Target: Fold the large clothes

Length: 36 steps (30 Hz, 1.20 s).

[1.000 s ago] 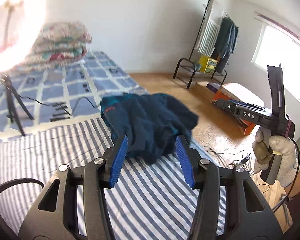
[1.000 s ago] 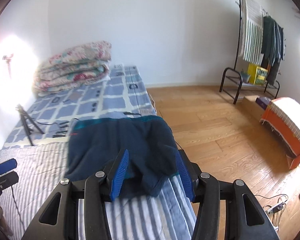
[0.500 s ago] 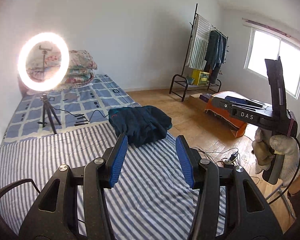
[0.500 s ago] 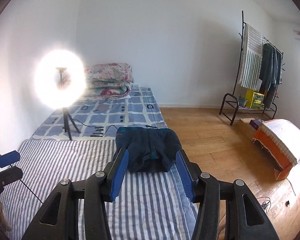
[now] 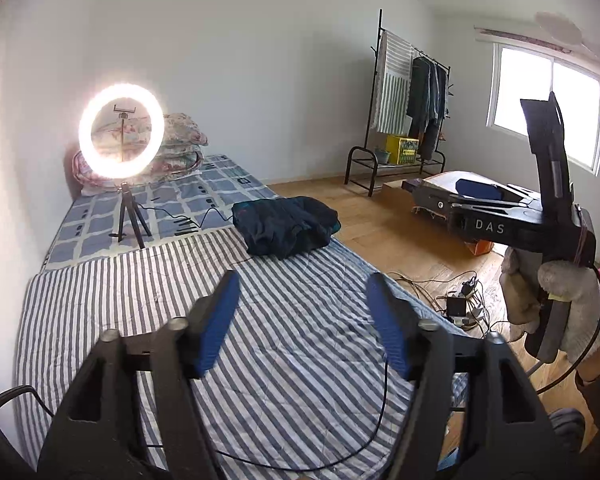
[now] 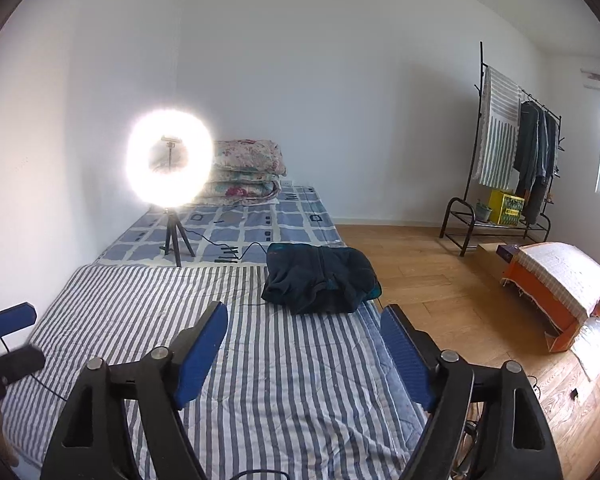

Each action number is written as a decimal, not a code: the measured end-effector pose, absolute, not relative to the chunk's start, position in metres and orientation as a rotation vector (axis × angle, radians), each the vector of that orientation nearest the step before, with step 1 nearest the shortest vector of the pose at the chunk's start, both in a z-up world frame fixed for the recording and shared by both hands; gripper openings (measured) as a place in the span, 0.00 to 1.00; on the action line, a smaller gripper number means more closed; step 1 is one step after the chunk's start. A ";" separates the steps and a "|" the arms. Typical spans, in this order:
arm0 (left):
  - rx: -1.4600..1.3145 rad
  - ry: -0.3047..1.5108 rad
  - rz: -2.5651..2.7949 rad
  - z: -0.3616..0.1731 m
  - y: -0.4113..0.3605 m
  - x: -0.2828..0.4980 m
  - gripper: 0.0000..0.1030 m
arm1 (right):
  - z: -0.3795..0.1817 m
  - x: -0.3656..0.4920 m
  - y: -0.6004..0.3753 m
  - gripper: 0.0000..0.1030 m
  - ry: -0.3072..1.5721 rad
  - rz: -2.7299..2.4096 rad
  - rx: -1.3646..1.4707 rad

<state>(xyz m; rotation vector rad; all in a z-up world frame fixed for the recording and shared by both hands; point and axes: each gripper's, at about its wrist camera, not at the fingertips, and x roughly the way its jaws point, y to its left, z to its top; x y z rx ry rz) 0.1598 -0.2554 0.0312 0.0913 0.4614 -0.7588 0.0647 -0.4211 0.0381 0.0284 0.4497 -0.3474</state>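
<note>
Two grippers, both with jaws spread wide and nothing between them. Left gripper (image 5: 302, 320) hangs over the striped sheet (image 5: 140, 300), well short of the garment. Right gripper (image 6: 304, 354) likewise, and it shows in the left wrist view held up in a gloved hand (image 5: 556, 300), off the bed on the floor side.

Dark blue garment (image 6: 320, 278) sits as a compact folded bundle on the bed, at the far end of the striped sheet, right at the seam with the checked sheet (image 6: 252, 224) and near the bed edge on the floor side. Ring light (image 6: 170, 158) on its tripod stands on the checked sheet, beyond the garment and toward the wall; its cable runs just beside the garment.

Judgement: the fold looks done or nearly so; the bundle is a bit lumpy, with a teal edge poking out at the corner nearest the floor.

If tidying: approach low, pinch only the top layer at the loose corner, tuck inward, press flat. Avoid the cable by the garment. Keep the bundle from sliding off the bed edge.
</note>
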 end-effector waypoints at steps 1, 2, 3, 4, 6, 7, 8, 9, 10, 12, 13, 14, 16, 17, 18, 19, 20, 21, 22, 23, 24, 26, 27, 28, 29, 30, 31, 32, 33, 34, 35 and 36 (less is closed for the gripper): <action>0.096 0.458 -0.758 0.029 -0.255 0.156 0.73 | 0.035 0.060 -0.417 0.86 0.441 -0.349 0.030; 0.103 0.456 -0.754 0.025 -0.253 0.151 0.73 | 0.034 0.059 -0.416 0.87 0.438 -0.350 0.028; 0.107 0.457 -0.750 0.022 -0.252 0.147 0.75 | 0.030 0.058 -0.414 0.87 0.437 -0.352 0.026; 0.105 0.460 -0.749 0.018 -0.251 0.145 0.77 | 0.027 0.056 -0.411 0.88 0.436 -0.352 0.027; 0.090 0.473 -0.748 0.011 -0.249 0.144 0.87 | 0.020 0.056 -0.410 0.92 0.436 -0.352 0.038; 0.086 0.476 -0.745 0.008 -0.248 0.143 0.89 | 0.016 0.055 -0.409 0.95 0.434 -0.353 0.042; 0.085 0.477 -0.739 0.005 -0.247 0.143 0.92 | 0.013 0.053 -0.407 0.97 0.432 -0.356 0.044; 0.089 0.479 -0.730 0.001 -0.247 0.142 0.95 | 0.010 0.052 -0.405 0.98 0.430 -0.361 0.043; 0.096 0.481 -0.724 -0.001 -0.247 0.144 0.95 | 0.005 0.052 -0.405 0.99 0.428 -0.372 0.038; 0.116 0.484 -0.706 -0.006 -0.248 0.144 0.96 | -0.001 0.051 -0.405 1.00 0.430 -0.382 0.038; 0.122 0.483 -0.701 -0.008 -0.247 0.145 0.96 | -0.005 0.052 -0.406 1.00 0.437 -0.382 0.045; 0.131 0.482 -0.693 -0.010 -0.247 0.145 0.97 | -0.008 0.054 -0.407 1.00 0.442 -0.380 0.053; 0.146 0.482 -0.685 -0.013 -0.246 0.145 0.99 | -0.013 0.054 -0.407 1.00 0.443 -0.382 0.063; 0.150 0.479 -0.679 -0.015 -0.244 0.143 0.99 | -0.015 0.052 -0.407 1.00 0.441 -0.382 0.064; 0.153 0.477 -0.672 -0.016 -0.242 0.143 0.99 | -0.016 0.051 -0.407 1.00 0.439 -0.381 0.063; 0.157 0.477 -0.663 -0.018 -0.240 0.143 1.00 | -0.018 0.050 -0.406 1.00 0.439 -0.380 0.058; 0.159 0.477 -0.656 -0.019 -0.238 0.142 1.00 | -0.020 0.049 -0.404 1.00 0.441 -0.379 0.055; 0.160 0.477 -0.652 -0.020 -0.237 0.143 1.00 | -0.021 0.049 -0.403 1.00 0.443 -0.376 0.053; 0.159 0.476 -0.648 -0.021 -0.236 0.142 1.00 | -0.023 0.048 -0.402 1.00 0.446 -0.372 0.048; 0.157 0.475 -0.641 -0.021 -0.234 0.142 1.00 | -0.024 0.049 -0.402 1.00 0.448 -0.372 0.042; 0.158 0.473 -0.628 -0.021 -0.233 0.142 1.00 | -0.025 0.049 -0.401 1.00 0.449 -0.376 0.037; 0.167 0.475 -0.612 -0.022 -0.233 0.143 1.00 | -0.026 0.048 -0.400 1.00 0.451 -0.379 0.036; 0.173 0.477 -0.607 -0.021 -0.233 0.142 1.00 | -0.027 0.048 -0.400 1.00 0.452 -0.380 0.041; 0.175 0.478 -0.605 -0.021 -0.234 0.143 1.00 | -0.028 0.048 -0.401 1.00 0.453 -0.379 0.052; 0.177 0.478 -0.601 -0.021 -0.234 0.143 1.00 | -0.028 0.048 -0.402 1.00 0.454 -0.378 0.059; 0.177 0.477 -0.599 -0.021 -0.234 0.143 1.00 | -0.029 0.047 -0.402 1.00 0.453 -0.378 0.066; 0.180 0.477 -0.595 -0.021 -0.234 0.142 1.00 | -0.029 0.047 -0.403 1.00 0.450 -0.381 0.071; 0.183 0.480 -0.590 -0.021 -0.235 0.143 1.00 | -0.028 0.046 -0.403 1.00 0.448 -0.384 0.072; 0.187 0.483 -0.584 -0.021 -0.235 0.143 1.00 | -0.027 0.045 -0.403 1.00 0.445 -0.387 0.072; 0.191 0.485 -0.580 -0.023 -0.236 0.143 1.00 | -0.027 0.044 -0.404 1.00 0.441 -0.390 0.074; 0.196 0.487 -0.576 -0.023 -0.236 0.143 1.00 | -0.027 0.044 -0.405 1.00 0.439 -0.392 0.076; 0.199 0.488 -0.571 -0.023 -0.236 0.143 1.00 | -0.027 0.044 -0.405 1.00 0.439 -0.394 0.079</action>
